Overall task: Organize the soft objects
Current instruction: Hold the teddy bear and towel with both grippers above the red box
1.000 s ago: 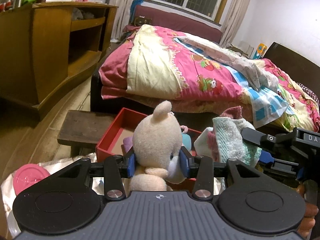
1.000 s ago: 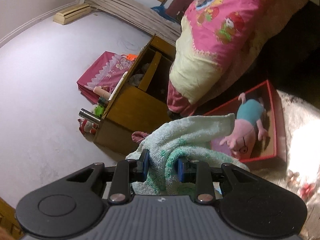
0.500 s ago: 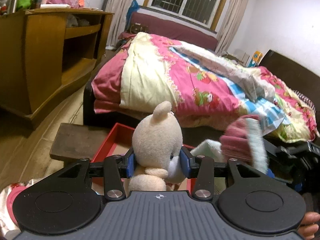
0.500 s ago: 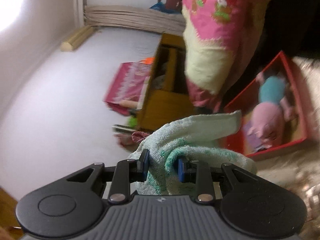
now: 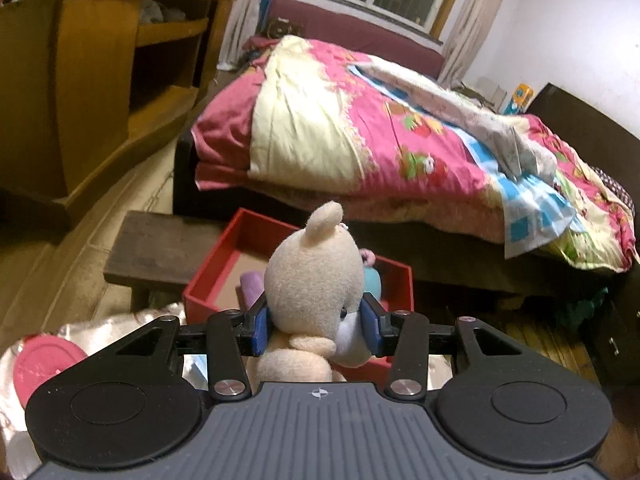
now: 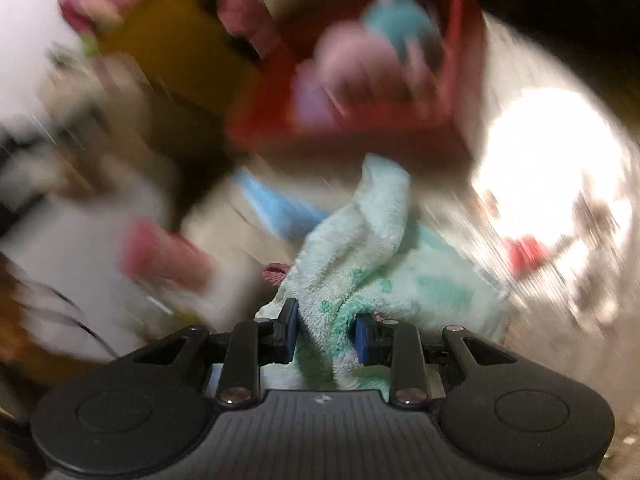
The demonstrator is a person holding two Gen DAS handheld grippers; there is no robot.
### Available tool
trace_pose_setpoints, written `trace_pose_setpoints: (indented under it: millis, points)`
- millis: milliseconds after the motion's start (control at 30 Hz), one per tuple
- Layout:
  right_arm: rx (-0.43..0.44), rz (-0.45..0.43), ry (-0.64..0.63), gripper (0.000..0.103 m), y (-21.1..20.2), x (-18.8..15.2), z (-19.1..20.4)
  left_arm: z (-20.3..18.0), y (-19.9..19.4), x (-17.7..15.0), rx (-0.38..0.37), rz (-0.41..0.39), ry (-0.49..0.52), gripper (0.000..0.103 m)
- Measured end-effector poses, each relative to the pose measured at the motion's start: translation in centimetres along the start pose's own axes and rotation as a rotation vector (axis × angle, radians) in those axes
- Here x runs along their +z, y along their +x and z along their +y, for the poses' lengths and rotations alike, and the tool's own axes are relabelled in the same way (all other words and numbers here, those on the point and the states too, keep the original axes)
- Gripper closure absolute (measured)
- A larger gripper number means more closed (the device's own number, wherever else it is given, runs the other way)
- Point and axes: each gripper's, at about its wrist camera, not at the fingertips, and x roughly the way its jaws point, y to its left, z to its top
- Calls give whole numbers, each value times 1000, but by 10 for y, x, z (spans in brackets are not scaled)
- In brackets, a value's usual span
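My left gripper [image 5: 316, 326] is shut on a cream plush bear [image 5: 314, 280], its blue pads pressed on both sides of the head. Behind the bear stands a red box [image 5: 208, 276] with a pink and blue plush pig [image 5: 370, 280] inside, mostly hidden by the bear. In the right wrist view, which is heavily blurred, my right gripper [image 6: 326, 336] is shut on a pale green towel [image 6: 368, 248] that bunches up in front of the pads. The red box [image 6: 460, 80] and the pig [image 6: 360, 60] appear above the towel.
A bed with a pink and yellow quilt [image 5: 360, 132] fills the far side. A wooden cabinet [image 5: 80, 80] stands at left, a dark low stool [image 5: 160, 248] beside the box. A pink round lid [image 5: 44, 368] lies on a white cloth at lower left.
My right gripper has tipped downward with the towel and dropped out of the left wrist view. The left gripper keeps hold of the bear and has hardly moved.
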Motion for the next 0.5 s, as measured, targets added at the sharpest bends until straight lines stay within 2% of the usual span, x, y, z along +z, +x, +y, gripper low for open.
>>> trace_pose_setpoints:
  millis: [67, 100, 167, 200, 233, 300, 400, 433, 467, 500]
  points:
    - [-92, 55, -57, 98, 22, -10, 0, -6, 1, -3, -6, 7, 16, 57]
    - [-113, 53, -87, 92, 28, -14, 3, -8, 0, -4, -9, 7, 23, 57]
    - [-120, 55, -109, 77, 29, -14, 9, -11, -1, -6, -17, 10, 39, 57]
    - [-140, 68, -131, 55, 28, -14, 13, -12, -1, -6, -18, 10, 42, 57]
    - [-164, 74, -152, 47, 27, -17, 15, -12, -2, -7, -20, 9, 44, 57]
    - [-182, 85, -167, 47, 23, -27, 14, -11, -2, -6, -23, 12, 41, 57]
    - [-137, 124, -150, 47, 26, -47, 10, -9, -2, -5, -29, 17, 23, 57]
    - [-135, 111, -166, 50, 29, -52, 8, -9, -3, -6, -35, 19, 17, 57]
    - [-167, 101, -178, 55, 30, -55, 4, -10, -4, -7, -40, 23, 16, 57]
    - [-204, 87, -218, 78, 29, -58, 9, -11, -5, -8, -42, 26, 22, 57]
